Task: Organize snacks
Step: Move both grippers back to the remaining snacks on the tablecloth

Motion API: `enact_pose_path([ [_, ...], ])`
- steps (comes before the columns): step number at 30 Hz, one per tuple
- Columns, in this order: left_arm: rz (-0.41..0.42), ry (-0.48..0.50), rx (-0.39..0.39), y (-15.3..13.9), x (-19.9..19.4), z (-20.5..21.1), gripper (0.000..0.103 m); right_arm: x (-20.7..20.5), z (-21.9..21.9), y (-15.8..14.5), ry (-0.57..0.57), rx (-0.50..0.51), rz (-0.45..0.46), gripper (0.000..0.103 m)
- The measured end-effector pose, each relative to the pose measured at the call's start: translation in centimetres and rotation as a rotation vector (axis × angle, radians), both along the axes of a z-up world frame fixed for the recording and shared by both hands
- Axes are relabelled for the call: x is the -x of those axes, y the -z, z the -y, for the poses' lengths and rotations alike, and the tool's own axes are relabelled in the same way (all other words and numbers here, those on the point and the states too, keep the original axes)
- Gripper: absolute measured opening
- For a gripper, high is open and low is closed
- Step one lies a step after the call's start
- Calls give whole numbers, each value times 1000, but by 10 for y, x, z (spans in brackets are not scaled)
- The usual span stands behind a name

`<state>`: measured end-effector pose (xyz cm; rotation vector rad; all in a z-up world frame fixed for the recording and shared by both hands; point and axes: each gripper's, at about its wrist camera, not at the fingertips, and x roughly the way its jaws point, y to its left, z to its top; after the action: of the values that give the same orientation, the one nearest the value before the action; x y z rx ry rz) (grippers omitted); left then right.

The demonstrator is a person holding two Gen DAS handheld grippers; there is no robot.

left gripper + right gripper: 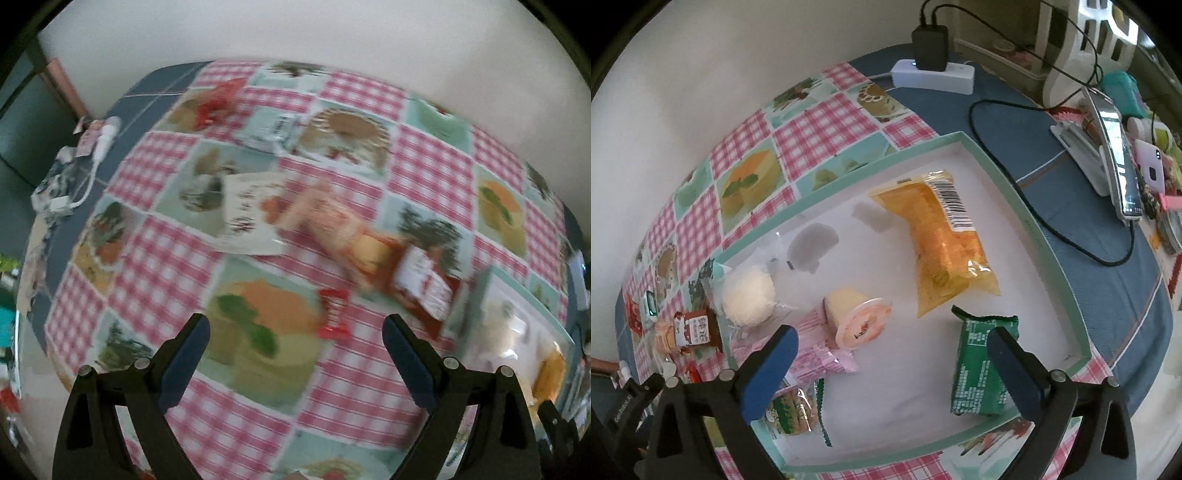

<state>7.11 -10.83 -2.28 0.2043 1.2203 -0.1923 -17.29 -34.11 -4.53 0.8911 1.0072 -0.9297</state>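
Green snack pkt (984, 363) betw open right gripper (892, 347) jaws, untouched.

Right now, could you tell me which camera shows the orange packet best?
The right wrist view: the orange packet lies sharp and whole in the tray. The left wrist view shows only a blurred orange sliver at its right edge.

Soft daylight, one view smeared and one sharp

On the left wrist view we get heavy motion blur over the whole checked tablecloth (155, 236), packets on it streaked beyond reading, fisheye bending its edges into dark corners. On the right wrist view we see the white tray (1027, 206) crisp and evenly lit, two soft grey shadows on its floor, glare on the orange packet (945, 240) inside it.
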Motion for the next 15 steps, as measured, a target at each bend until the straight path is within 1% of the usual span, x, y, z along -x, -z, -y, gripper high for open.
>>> enact_pose_path([
  [8, 42, -93, -13, -11, -26, -41, 95, -16, -15, -11, -31, 42, 0, 103],
  [12, 49, -145, 0, -16, -38, -65, 95, -34, -32, -17, -81, 72, -6, 103],
  [15, 60, -179, -9, -18, -46, -80, 95, -48, -48, -20, -130, 93, -6, 103],
])
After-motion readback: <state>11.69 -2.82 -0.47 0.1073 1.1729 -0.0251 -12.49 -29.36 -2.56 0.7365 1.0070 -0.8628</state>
